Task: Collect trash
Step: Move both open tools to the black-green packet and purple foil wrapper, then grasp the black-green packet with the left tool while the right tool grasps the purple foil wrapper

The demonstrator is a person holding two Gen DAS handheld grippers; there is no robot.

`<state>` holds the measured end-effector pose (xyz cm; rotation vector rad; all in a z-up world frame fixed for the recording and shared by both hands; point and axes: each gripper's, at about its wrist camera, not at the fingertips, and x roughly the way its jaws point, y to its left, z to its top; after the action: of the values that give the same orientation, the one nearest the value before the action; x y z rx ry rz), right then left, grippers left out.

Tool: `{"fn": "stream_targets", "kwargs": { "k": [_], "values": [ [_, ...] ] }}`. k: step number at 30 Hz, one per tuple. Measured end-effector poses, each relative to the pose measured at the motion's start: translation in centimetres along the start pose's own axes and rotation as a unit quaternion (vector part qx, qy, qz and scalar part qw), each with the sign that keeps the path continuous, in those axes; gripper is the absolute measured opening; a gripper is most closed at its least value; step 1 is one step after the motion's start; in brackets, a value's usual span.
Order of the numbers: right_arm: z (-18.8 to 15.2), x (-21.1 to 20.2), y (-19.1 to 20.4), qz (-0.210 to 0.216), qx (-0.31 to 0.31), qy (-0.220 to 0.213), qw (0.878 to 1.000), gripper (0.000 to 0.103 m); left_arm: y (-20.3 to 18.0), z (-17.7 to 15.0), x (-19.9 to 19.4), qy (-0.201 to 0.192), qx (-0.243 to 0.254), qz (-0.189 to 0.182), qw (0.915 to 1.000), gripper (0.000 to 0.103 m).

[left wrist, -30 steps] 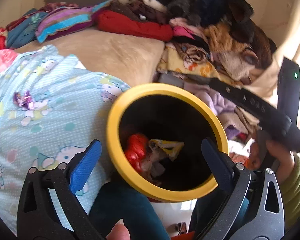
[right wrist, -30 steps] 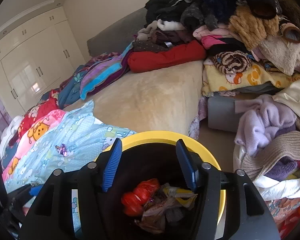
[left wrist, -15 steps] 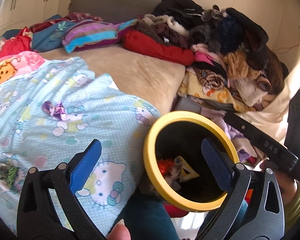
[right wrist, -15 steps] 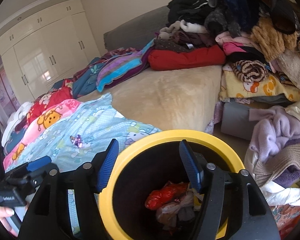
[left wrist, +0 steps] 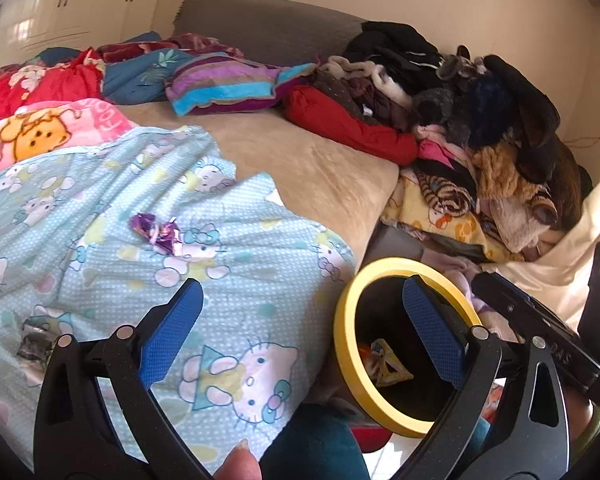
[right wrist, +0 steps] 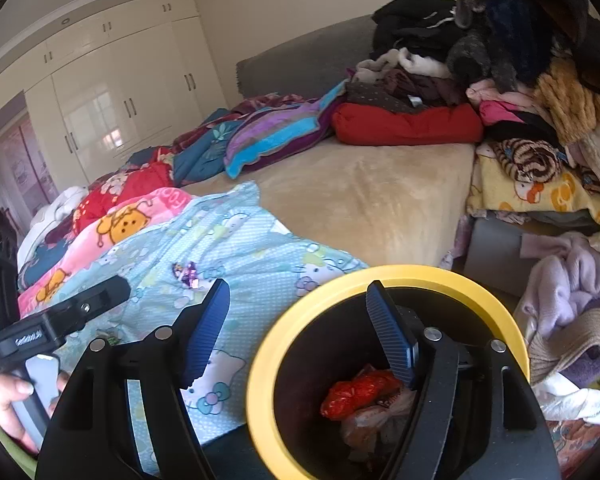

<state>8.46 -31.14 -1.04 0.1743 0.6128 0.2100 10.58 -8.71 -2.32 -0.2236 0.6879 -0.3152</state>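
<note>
A yellow-rimmed black bin (left wrist: 342, 340) (right wrist: 260, 380) stands beside the bed, with a red wrapper (right wrist: 356, 394) and other crumpled packets inside. A purple foil wrapper (left wrist: 160, 232) (right wrist: 186, 272) lies on the light-blue cartoon-cat blanket (left wrist: 240, 264). A dark crumpled wrapper (left wrist: 34, 340) lies on the blanket at the lower left. My left gripper (left wrist: 300, 328) is open and empty, above the blanket's edge, its right finger over the bin rim. My right gripper (right wrist: 298, 330) has nothing between its fingers and its jaws are opening; its right finger hangs over the bin.
A beige mattress cover (left wrist: 300, 168) fills the middle of the bed. Piled clothes and blankets (left wrist: 480, 112) crowd the right side and head of the bed. White wardrobes (right wrist: 112, 100) line the far wall. A hand (right wrist: 8, 396) holds the left gripper's handle.
Both grippers swung left, away from over the bin toward the blanket; the bin slid right in both views. The purple wrapper came nearer the centre. The right jaws widened.
</note>
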Motion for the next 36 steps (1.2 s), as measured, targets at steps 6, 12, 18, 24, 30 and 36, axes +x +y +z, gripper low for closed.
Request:
{"fn": "stream_targets", "kwargs": {
  "k": [6, 12, 18, 24, 30, 36],
  "values": [
    [0.1, 0.5, 2.0, 0.015, -0.017, 0.005, 1.0, 0.07, 1.7, 0.6, -0.7, -0.012, -0.016, 0.012, 0.9997, 0.092],
    [0.3, 1.9, 4.1, 0.031, -0.031, 0.018, 0.999, 0.073, 4.0, 0.9, -1.4, -0.023, -0.038, 0.035, 0.9984, 0.092],
    [1.0, 4.3, 6.3, 0.047, -0.043, 0.031, 0.997, 0.073, 7.4, 1.2, -2.1, -0.028, -0.07, 0.066, 0.9949, 0.092],
    [1.4, 7.3, 8.7, 0.063, -0.066, 0.047, 0.995, 0.073, 11.2, 0.8, -2.9, -0.029, -0.106, 0.105, 0.9884, 0.092],
    [1.8, 11.8, 11.5, 0.081, -0.083, 0.069, 0.991, 0.073, 15.1, -0.6, -3.5, -0.016, -0.13, 0.14, 0.9814, 0.092],
    [1.8, 16.8, 13.4, 0.087, -0.092, 0.098, 0.987, 0.073, 18.6, -2.4, -3.6, 0.006, -0.17, 0.163, 0.9718, 0.092]
  ]
}}
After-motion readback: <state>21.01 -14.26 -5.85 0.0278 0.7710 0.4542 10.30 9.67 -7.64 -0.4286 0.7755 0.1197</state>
